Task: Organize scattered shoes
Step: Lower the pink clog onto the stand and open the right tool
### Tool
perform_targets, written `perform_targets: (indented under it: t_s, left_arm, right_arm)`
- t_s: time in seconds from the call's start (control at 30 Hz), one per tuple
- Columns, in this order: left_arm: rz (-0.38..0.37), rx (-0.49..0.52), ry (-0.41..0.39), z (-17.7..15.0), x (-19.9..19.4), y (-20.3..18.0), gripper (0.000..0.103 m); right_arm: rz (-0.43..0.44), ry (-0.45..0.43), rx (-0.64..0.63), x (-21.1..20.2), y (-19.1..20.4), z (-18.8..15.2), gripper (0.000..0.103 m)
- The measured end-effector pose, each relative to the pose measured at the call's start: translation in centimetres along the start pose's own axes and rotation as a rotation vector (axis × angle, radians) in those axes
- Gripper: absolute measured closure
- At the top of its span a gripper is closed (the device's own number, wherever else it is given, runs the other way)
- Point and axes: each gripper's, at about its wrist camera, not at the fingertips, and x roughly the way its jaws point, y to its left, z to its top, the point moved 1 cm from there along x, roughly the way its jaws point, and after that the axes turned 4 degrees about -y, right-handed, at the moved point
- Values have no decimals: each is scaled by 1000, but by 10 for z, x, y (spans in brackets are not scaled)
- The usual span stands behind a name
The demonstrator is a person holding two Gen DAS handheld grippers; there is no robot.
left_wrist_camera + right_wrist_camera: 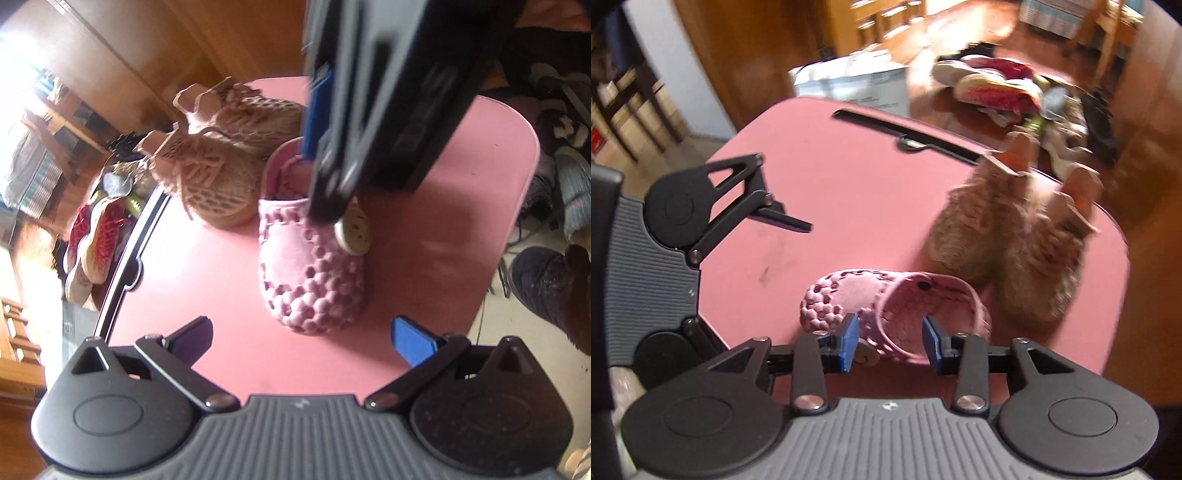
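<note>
**Right gripper pinches the pink clog on the pink tabletop**

Right now the right gripper (890,338) has its two blue pads on either side of the pink clog (886,312), one pad outside the side wall by the round button, the other inside the opening. So it is pinching that wall, and the clog sits on the pink tabletop (831,192) with its toe pointing left in the right wrist view. From the left wrist view the same clog (310,269) lies toe toward the camera, honeycomb holes across its upper, and the right gripper (332,173) comes down on it from above, blurred, with a cream button (352,230) showing just under its fingers.

Over to the left gripper (301,339): fingers spread wide, nothing between them, hanging over the near edge of the tabletop just short of the clog's toe.

Just beside the clog stands a pair of tan knit sneakers (221,155), side by side and touching each other, laces up. In the right wrist view the sneakers (1015,251) are smeared by motion.

Beyond the tabletop's far edge, red and white sneakers (96,243) lie in a heap on the wooden floor, and dark shoes (546,284) crowd the floor on the other side.
</note>
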Motion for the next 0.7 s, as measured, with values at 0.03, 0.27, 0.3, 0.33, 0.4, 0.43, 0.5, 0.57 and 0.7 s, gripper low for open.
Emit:
perform_targets:
  t_s: [0.03, 0.27, 0.3, 0.33, 0.4, 0.43, 0.5, 0.57, 0.7]
  left_arm:
    - [9, -15, -3, -1, -1, 4, 0]
    - [5, -58, -45, 0, -1, 13, 0]
    - [-3, -55, -49, 1, 0, 12, 0]
    - [-11, -51, -53, 2, 1, 10, 0]
    - [-20, -44, -56, 3, 4, 8, 0]
    - [-22, -40, -56, 4, 7, 7, 0]
    - [-25, -35, -59, 4, 10, 5, 0]
    - [-28, -41, -64, 4, 12, 5, 0]
    - [-44, -49, -84, 5, 13, 3, 0]
  right_arm:
    - [-8, -7, 38, -5, -4, -1, 65]
    - [-102, -17, 411, -20, -29, -11, 57]
    - [-105, -14, 458, -19, -31, -12, 56]
    - [-110, -11, 492, -17, -31, -14, 56]
    - [-139, -1, 508, -10, -28, -15, 56]
    - [-158, 7, 515, -5, -26, -17, 55]
    - [-184, 16, 558, 4, -23, -19, 48]
    - [-176, 10, 629, 8, -27, -23, 43]
    - [-127, -6, 802, 13, -38, -34, 44]
